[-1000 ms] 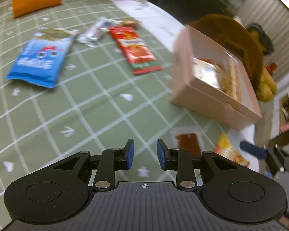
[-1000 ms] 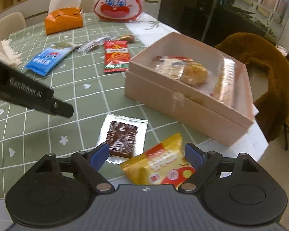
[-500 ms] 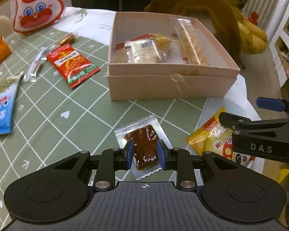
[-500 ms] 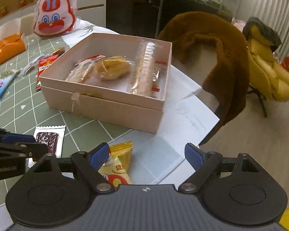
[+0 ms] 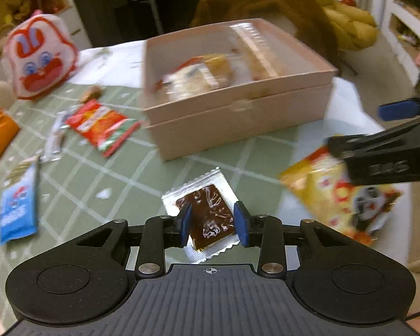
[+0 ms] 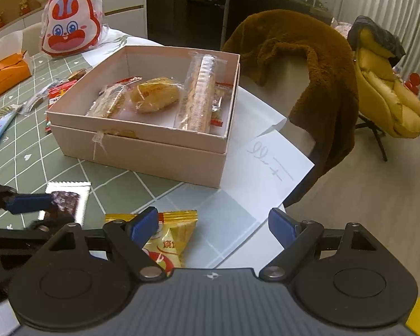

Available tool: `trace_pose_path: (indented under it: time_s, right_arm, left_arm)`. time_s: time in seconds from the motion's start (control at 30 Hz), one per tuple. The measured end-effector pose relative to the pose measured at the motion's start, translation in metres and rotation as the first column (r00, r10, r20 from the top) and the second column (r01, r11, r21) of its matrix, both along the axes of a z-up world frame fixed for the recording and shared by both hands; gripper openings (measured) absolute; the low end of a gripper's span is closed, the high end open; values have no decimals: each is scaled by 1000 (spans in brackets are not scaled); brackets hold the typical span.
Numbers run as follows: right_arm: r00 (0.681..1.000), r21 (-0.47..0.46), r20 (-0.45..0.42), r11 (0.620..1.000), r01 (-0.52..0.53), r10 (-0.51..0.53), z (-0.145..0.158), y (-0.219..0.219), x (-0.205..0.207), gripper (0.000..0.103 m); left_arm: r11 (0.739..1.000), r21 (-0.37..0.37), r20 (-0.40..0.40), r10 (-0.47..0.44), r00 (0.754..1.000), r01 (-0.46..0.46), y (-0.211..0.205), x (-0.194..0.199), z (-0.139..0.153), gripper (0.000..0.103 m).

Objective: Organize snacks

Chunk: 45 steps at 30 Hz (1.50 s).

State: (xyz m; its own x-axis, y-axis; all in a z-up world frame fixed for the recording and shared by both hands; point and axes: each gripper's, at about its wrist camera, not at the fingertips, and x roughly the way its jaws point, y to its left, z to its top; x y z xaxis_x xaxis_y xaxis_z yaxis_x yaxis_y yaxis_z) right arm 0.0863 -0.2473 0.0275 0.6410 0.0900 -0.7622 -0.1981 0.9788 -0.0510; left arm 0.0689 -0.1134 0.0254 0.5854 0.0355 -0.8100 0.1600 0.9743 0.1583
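Observation:
A silver packet with a dark brown snack (image 5: 207, 215) lies flat on the green checked tablecloth, in front of the pink box (image 5: 238, 120). My left gripper (image 5: 213, 222) hovers over it, its jaws opening, and the blue pads straddle the brown part without pressing it. From the right wrist view that gripper (image 6: 42, 212) shows at the left edge, over the same packet (image 6: 67, 200). My right gripper (image 6: 212, 226) stands wide open with nothing gripped; a yellow packet (image 6: 170, 240) lies under its left finger. The pink box (image 6: 140, 154) holds several wrapped snacks.
A red packet (image 5: 103, 124), a blue packet (image 5: 18, 210) and a clear wrapper lie to the left. A rabbit-face bag (image 6: 70, 25) and an orange tissue box (image 6: 7, 72) stand farther back. A chair draped in a brown coat (image 6: 308, 64) stands past the table edge, with white paper (image 6: 266, 154) beside the box.
My left gripper swung right from bare cloth to over the silver packet, and its jaws widened. My right gripper shifted right, leaving the yellow packet by its left finger.

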Motion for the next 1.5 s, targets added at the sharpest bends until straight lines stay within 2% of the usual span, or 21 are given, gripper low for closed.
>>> trace_pose_path:
  time_s: [0.17,0.23,0.3,0.37,0.43,0.57,0.7,0.77,0.87,1.0,1.13,1.23,1.27,1.5]
  right_arm:
    - [1000,23,-31,1000,2,-1,-3,0,1,86]
    - [999,30,-39,1000,4,-3,-3,0,0,86]
    - [999,36,-43,999,4,-2,-3,-1,0,86]
    - [999,40,-43,999,7,-5,-3,-2,-1,86]
    - [999,46,-45,999,9,-7,-2,-3,-1,86]
    - [999,54,-46,998,17,-15,0,-9,-6,86]
    - [999,70,-41,997,17,-14,3,-14,-14,86]
    - [999,73,-40,997,6,-3,4,-15,-18,86]
    - [999,64,-34,998,-16,19,4,-12,-26,87]
    - [999,67,-45,997,-28,31,-1,-10,-35,87]
    - [997,118,-65,992,-37,45,0,-9,-42,87]
    - [995,125,-60,990,-71,79,2,-5,-46,87]
    - [994,120,-64,989,-83,91,1,-1,-46,87]
    - [982,77,-137,990,-120,130,-13,22,-33,88]
  left_arm:
    - [985,-158,-35,65,997,-70,35,5,2,40]
    - [981,-180,-43,64,997,-71,37,6,2,40]
    - [985,-168,-48,26,999,-34,32,8,0,53]
    - [985,-174,-57,-21,998,11,24,9,-3,79]
    - [983,-183,-65,-33,997,21,20,9,-3,82]
    - [986,-157,-29,60,998,-64,29,6,2,76]
    - [960,-238,-66,138,988,-150,51,11,1,74]
    - [951,-256,-88,155,984,-173,56,15,-3,66]
    - [959,-245,-77,125,989,-141,52,15,-1,54]
    - [971,-228,-65,60,996,-74,40,16,-3,55]
    - [965,-251,-58,68,996,-81,43,13,-4,53]
    - [956,-272,-65,95,993,-109,51,13,-2,27]
    - [952,-283,-72,102,992,-118,54,12,-2,25]
    - [958,-266,-67,88,994,-103,58,-11,1,24]
